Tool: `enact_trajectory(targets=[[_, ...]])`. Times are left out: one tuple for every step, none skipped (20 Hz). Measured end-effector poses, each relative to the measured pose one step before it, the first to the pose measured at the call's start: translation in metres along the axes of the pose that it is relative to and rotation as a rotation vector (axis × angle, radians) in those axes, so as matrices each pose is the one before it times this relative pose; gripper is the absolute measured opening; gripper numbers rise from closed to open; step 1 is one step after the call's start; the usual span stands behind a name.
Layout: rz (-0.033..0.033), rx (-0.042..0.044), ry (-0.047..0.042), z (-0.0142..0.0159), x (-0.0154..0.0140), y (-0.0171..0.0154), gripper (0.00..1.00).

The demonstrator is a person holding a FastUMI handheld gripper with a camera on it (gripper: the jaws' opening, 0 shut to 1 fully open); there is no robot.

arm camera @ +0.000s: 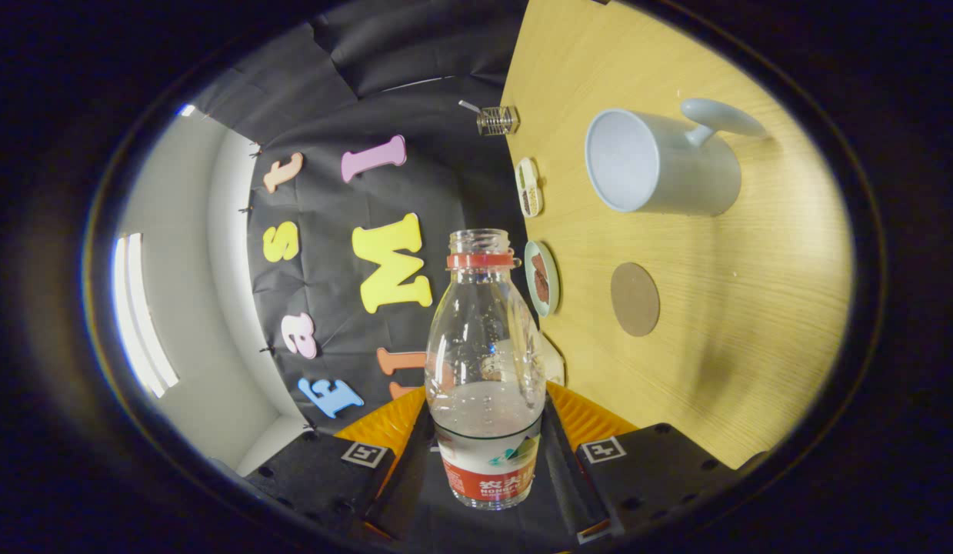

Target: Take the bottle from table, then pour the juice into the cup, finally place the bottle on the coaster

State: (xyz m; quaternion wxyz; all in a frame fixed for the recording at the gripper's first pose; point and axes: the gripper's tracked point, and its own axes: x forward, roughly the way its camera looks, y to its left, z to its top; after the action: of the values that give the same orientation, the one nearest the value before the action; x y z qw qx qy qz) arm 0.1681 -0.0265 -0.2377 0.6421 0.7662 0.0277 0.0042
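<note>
The worktop point(738, 346) is pale wood with a fine grain, seen rolled sideways so its far edge runs up beside the black cloth wall. A light grey cup point(661, 161) with a handle stands on it. Near it, apart from it, lies a round brown coaster point(634, 299), bare. Along the far edge sit a small round dish point(542, 278), a little oblong dish point(529, 187) and a clear glass holder point(498, 120).

Clear glossy plastic bottle point(485, 362), matt wood-grain table point(753, 308), smooth glazed cup point(661, 163)
</note>
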Motion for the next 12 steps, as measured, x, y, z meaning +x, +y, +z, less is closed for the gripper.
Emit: enact_trajectory(targets=[[0.00209, 0.01165, -0.00146, 0.00079, -0.00083, 0.00020, 0.76], [0.00318, 0.01243, -0.00370, 0.00095, -0.00059, 0.00064, 0.76], [0.00474, 0.01544, -0.00529, 0.00216, -0.00049, 0.00217, 0.76], [0.00159, 0.00918, -0.00305, 0.00137, -0.00113, 0.00127, 0.76], [-0.00094, 0.00737, -0.00407, 0.00049, -0.00157, -0.00066, 0.77], [0.00023, 0.00440, 0.00151, 0.00035, 0.00026, 0.00015, 0.77], [0.00066, 0.00526, 0.00040, -0.00006, -0.00056, 0.00117, 0.76], [0.00196, 0.00547, -0.00075, 0.00030, -0.00002, 0.00064, 0.76], [0.00154, 0.00432, -0.00127, 0.00269, 0.00048, 0.00177, 0.76], [0.00073, 0.00450, 0.00093, 0.00060, 0.00264, 0.00210, 0.76], [0.00273, 0.00718, 0.00001, -0.00074, 0.00216, 0.00303, 0.76], [0.00248, 0.00456, 0.00105, -0.00028, 0.00143, 0.00209, 0.77]])
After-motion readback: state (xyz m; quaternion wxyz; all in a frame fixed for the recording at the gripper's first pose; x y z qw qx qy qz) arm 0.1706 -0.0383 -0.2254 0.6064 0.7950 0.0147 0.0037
